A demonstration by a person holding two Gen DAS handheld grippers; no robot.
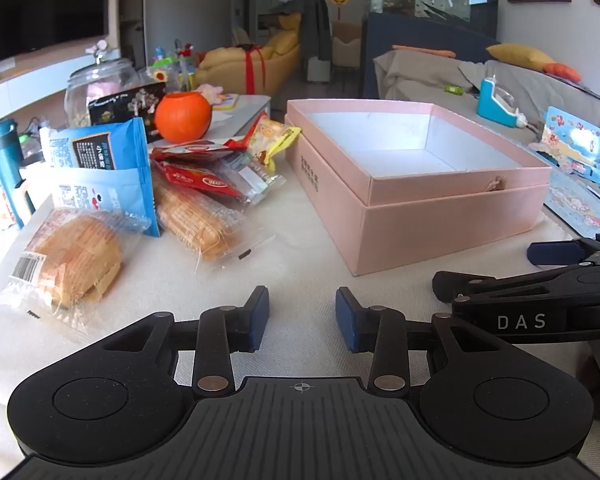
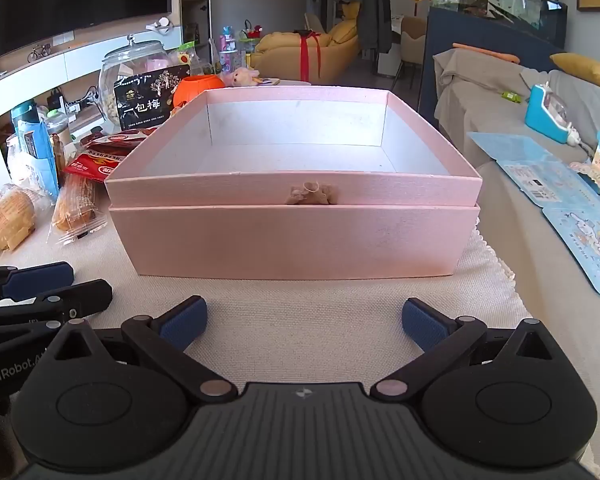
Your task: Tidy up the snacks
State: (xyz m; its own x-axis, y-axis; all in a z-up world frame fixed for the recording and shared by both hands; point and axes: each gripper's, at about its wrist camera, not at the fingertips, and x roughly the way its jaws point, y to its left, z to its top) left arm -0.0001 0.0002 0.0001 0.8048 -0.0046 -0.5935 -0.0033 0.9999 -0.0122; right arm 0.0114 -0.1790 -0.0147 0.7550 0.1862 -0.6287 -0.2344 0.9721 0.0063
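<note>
- Very start of the sorting, by the look of it: pink box (image 2: 291,236) empty inside, snacks all outside it in a heap.
- Box at 12 o'clock in the right wrist view, dead ahead on the cloth-covered table (image 2: 300,320); at 1 to 2 o'clock in the left wrist view.
- Snack heap at 10 to 11 o'clock in the left wrist view: wrapped bread (image 1: 75,256) nearest, cracker packet (image 1: 203,220) just beside it toward the box, blue bags (image 1: 107,168) behind, red packets (image 1: 203,172) and yellow candy bag (image 1: 273,136) farther back.
- Orange pumpkin pot (image 1: 183,115) and glass jar (image 1: 99,88) behind the heap; probably not part of the job.
- Left gripper (image 1: 302,316) partly spread, nothing between the blue pads, hovering over bare cloth.
- Right gripper (image 2: 304,324) spread fully wide, released, also holding nothing, facing the box front.
- Likely next: swing the left one toward 10 o'clock, widen to span the bread or cracker packet, pinch the wrapper gently without crushing, then carry across to the box.
- Clear drop needed over the box's near wall.
</note>
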